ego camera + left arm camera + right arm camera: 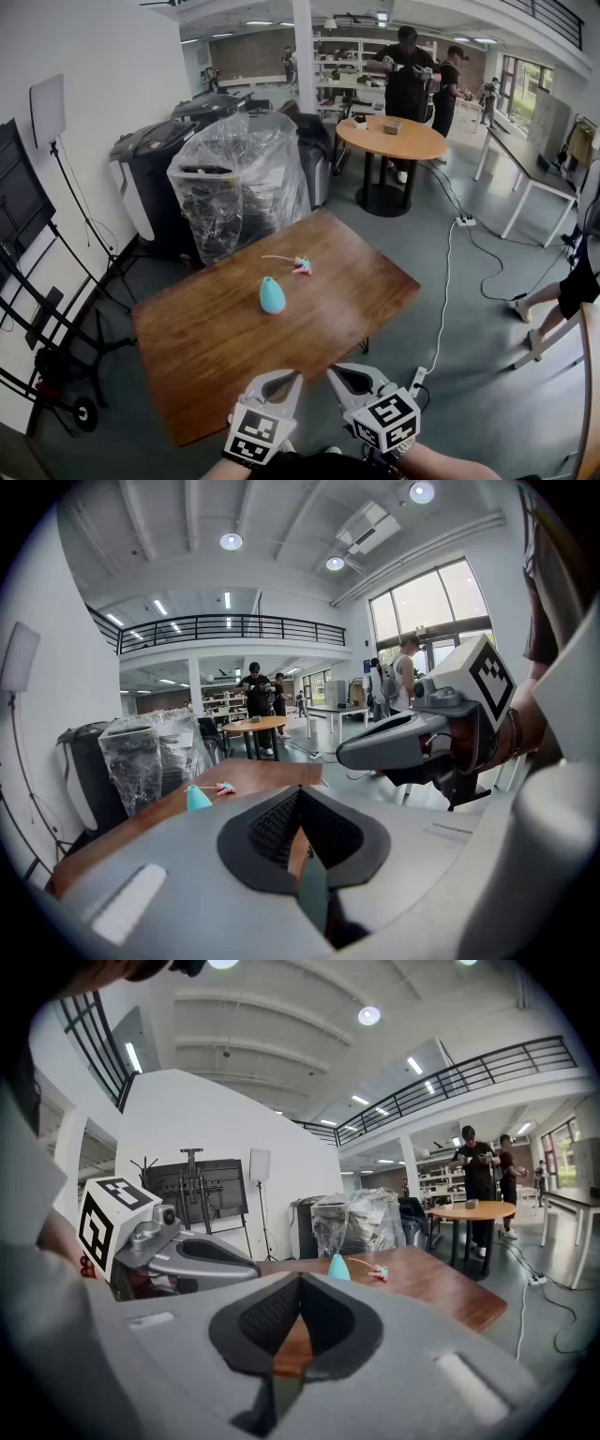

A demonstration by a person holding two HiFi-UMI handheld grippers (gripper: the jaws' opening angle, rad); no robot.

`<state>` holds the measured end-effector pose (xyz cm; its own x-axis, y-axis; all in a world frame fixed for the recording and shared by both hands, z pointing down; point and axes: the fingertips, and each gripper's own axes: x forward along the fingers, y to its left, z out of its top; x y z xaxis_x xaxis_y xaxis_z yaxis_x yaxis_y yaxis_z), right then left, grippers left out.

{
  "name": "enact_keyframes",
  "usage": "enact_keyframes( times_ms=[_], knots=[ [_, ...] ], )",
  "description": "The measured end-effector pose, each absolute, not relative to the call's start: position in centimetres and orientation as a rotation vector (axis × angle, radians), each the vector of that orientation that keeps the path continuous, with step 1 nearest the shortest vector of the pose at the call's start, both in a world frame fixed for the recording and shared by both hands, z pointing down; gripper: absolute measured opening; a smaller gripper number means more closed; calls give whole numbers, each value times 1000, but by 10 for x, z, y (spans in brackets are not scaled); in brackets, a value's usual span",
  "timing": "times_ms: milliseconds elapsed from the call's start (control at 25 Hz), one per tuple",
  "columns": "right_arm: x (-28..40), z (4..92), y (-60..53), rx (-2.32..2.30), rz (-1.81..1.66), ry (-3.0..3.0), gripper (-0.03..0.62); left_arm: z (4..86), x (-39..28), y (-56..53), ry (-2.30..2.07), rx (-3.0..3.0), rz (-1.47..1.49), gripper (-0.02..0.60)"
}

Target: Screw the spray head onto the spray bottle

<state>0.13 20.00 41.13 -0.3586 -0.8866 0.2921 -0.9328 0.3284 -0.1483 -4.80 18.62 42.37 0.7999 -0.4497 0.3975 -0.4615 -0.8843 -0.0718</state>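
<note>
The spray bottle point(272, 295), small and teal, stands upright near the middle of the wooden table point(375, 281). The pink spray head point(302, 266), with its thin tube, lies on the table just beyond the bottle and does not touch it. The left gripper point(292, 377) and the right gripper point(336, 373) hover side by side at the table's near edge, well apart from both things. Each has its jaws pressed together with nothing between them.

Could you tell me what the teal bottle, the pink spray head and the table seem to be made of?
The spray bottle looks like smooth teal plastic: even colour, soft sheen. The spray head is probably pink plastic with a thin pale tube; too small to be sure. The table looks like varnished wood or veneer: brown grain, slight glare.
</note>
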Motion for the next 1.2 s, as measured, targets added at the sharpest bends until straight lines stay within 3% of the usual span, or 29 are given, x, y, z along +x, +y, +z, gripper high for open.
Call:
enact_keyframes(
  times_ms=[960, 1200],
  knots=[
    [9, 411, 50, 1703, 391, -2255, -9, 421, -44, 37, -613, 3004, 511, 17],
    [30, 426, 22, 1628, 419, -2267, -9, 432, -17, 22, -622, 3033, 587, 59]
  ],
)
